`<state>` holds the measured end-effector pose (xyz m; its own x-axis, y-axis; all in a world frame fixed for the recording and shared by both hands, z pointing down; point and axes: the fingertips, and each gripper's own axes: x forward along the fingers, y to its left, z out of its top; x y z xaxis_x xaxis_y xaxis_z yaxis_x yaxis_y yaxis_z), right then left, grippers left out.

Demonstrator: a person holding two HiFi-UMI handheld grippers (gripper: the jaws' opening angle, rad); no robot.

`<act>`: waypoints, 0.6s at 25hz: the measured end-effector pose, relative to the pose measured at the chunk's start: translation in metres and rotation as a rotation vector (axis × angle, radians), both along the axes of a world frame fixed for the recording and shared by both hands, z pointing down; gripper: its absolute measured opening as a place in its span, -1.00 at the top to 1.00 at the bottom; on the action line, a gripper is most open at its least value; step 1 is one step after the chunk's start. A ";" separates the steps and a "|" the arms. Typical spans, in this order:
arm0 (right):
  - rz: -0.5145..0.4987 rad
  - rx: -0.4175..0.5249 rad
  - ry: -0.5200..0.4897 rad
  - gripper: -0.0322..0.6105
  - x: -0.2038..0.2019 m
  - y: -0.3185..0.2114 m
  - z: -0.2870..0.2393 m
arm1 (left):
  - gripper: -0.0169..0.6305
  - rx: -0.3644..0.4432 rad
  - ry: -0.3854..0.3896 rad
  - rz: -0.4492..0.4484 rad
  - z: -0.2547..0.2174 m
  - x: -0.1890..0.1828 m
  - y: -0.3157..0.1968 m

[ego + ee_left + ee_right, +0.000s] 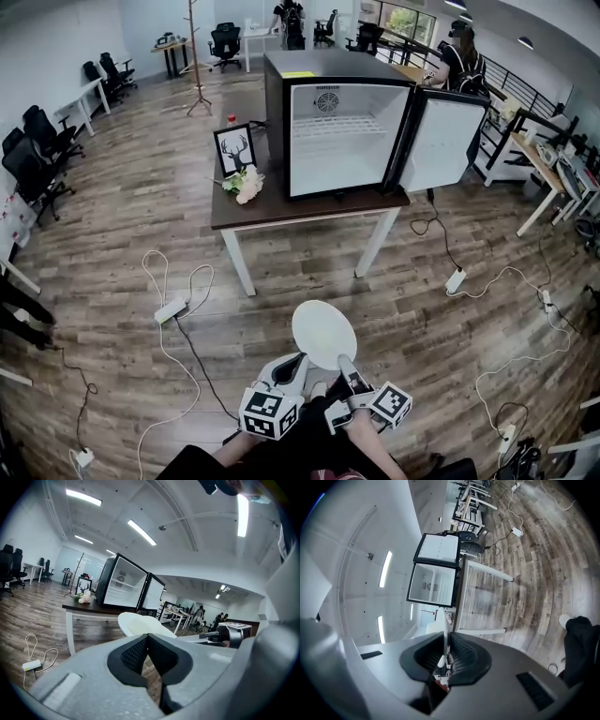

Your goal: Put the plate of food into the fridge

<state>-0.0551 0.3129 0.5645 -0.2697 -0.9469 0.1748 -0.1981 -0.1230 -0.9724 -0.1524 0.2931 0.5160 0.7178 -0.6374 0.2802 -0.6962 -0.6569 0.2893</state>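
Observation:
A white plate (323,333) hangs over the wooden floor, short of the table (253,211). My right gripper (345,364) is shut on its near rim; in the right gripper view the plate (445,634) stands edge-on between the pads of that gripper (445,641). From above, the plate's face looks plain white. My left gripper (298,359) sits just left of the rim, jaws shut and empty (148,637), with the plate (140,623) ahead of it. The black fridge (347,122) stands on the table, its door (441,141) swung open to the right and its white inside showing (124,588) (433,585).
A framed deer picture (234,150) and a flower bunch (246,183) sit on the table left of the fridge. Cables and power strips (171,309) (456,279) lie on the floor beside the table. Office chairs line the left wall; a person (461,56) stands behind the fridge.

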 end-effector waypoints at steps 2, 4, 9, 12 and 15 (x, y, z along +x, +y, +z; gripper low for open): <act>-0.005 0.022 -0.010 0.76 0.012 -0.017 -0.003 | 0.92 0.003 -0.002 -0.006 -0.001 0.012 -0.014; -0.011 0.036 -0.019 0.76 0.024 -0.033 -0.008 | 0.92 0.004 -0.002 -0.014 -0.002 0.024 -0.029; -0.031 0.051 -0.028 0.76 0.054 -0.064 -0.012 | 0.92 0.009 0.006 -0.032 -0.006 0.056 -0.060; -0.043 0.038 -0.013 0.76 0.076 -0.078 -0.010 | 0.92 0.011 0.010 -0.044 -0.004 0.076 -0.073; -0.059 0.046 -0.004 0.77 0.093 -0.094 -0.010 | 0.92 0.018 0.001 -0.059 -0.003 0.091 -0.087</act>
<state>0.0380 0.2188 0.5549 -0.3261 -0.9363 0.1307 -0.2003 -0.0667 -0.9775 -0.0610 0.2059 0.5126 0.6791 -0.6835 0.2678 -0.7337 -0.6197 0.2788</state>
